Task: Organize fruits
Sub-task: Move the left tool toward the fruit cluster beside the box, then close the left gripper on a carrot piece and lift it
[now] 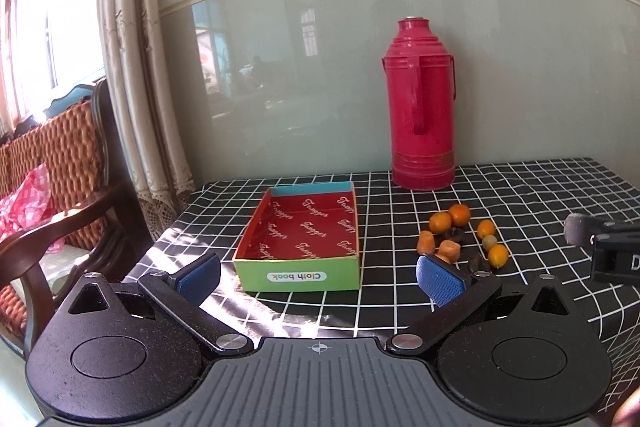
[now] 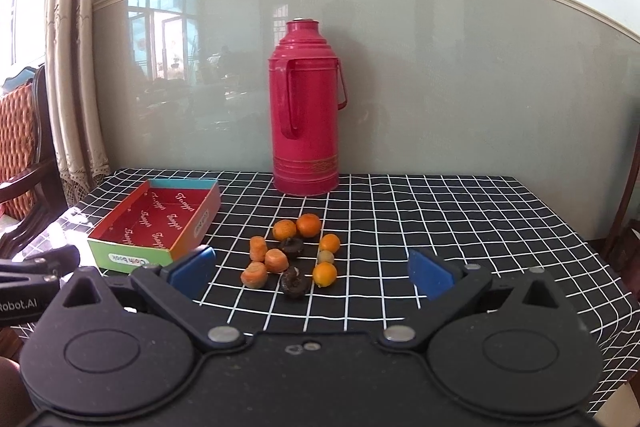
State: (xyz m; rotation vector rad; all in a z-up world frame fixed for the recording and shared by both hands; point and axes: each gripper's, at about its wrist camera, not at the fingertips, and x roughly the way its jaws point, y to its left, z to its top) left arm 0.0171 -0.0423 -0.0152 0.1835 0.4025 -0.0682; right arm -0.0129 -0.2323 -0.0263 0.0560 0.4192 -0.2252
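Both tongs, left (image 1: 320,277) and right (image 2: 312,273), spread wide and empty above the black grid-checked worktop (image 2: 440,227). Tall red metal thermos (image 2: 306,107) upright behind; empty red-lined cardboard box (image 2: 160,223) left of the fruit pile (image 2: 292,253), well apart. Four round oranges, three cut orange chunks, two dark shrivelled pieces, one small green fruit.

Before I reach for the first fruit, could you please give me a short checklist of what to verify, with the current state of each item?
1. Box empty and open-topped, ready to receive: ok.
2. Fruits loose on the tablecloth, none in the box: ok.
3. Right gripper open and holding nothing: ok.
4. Left gripper open and holding nothing: ok.
5. Red thermos stands behind the pile, clear of a path from pile to box: ok.
6. Whether the dark pieces count as fruits: cannot tell.
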